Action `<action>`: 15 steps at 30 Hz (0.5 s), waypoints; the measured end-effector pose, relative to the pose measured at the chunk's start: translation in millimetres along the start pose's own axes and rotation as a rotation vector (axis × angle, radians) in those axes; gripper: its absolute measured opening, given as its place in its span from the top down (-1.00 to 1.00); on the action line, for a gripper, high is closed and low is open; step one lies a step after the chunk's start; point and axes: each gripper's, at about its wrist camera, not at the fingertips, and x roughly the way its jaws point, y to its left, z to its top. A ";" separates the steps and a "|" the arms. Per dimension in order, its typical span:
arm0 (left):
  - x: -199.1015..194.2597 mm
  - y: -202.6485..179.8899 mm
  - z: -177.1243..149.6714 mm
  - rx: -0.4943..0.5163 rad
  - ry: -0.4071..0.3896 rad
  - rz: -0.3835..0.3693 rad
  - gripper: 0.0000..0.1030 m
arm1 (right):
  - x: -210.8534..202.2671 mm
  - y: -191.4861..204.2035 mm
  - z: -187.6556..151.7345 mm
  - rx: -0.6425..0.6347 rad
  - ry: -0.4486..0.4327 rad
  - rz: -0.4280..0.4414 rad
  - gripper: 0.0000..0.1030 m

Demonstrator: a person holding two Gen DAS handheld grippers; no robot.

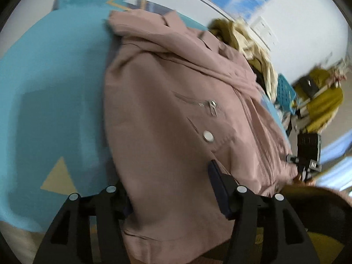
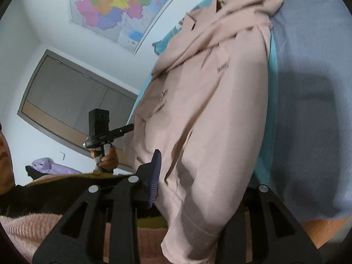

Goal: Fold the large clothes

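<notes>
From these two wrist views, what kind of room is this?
Probably a bedroom at home: the pink jacket lies on a bed with a teal patterned sheet, a wall map hangs above, and more clothes are piled beyond.

The jacket [image 1: 180,114] lies on the bedspread [image 1: 55,88], seemingly with a clothes pile [image 1: 248,41] behind it
</notes>
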 end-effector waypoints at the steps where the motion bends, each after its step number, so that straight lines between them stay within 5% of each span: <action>1: 3.4 -2.2 -0.4 0.002 0.013 0.008 0.61 | -0.9 2.7 -0.9 -0.008 -0.002 0.009 0.36; 2: 6.5 -1.9 0.6 -0.013 0.023 0.023 0.94 | -4.2 8.1 -0.6 -0.023 -0.019 0.042 0.45; 6: -13.7 -2.5 10.4 -0.049 -0.090 0.000 0.96 | -18.0 29.1 16.8 -0.070 -0.109 0.077 0.84; 9: -37.2 -4.6 25.1 -0.066 -0.169 -0.049 0.96 | -28.2 43.3 35.9 -0.114 -0.167 0.074 0.88; 15: -66.1 -13.2 73.8 -0.042 -0.257 -0.013 0.96 | -46.7 60.3 88.3 -0.131 -0.279 0.097 0.88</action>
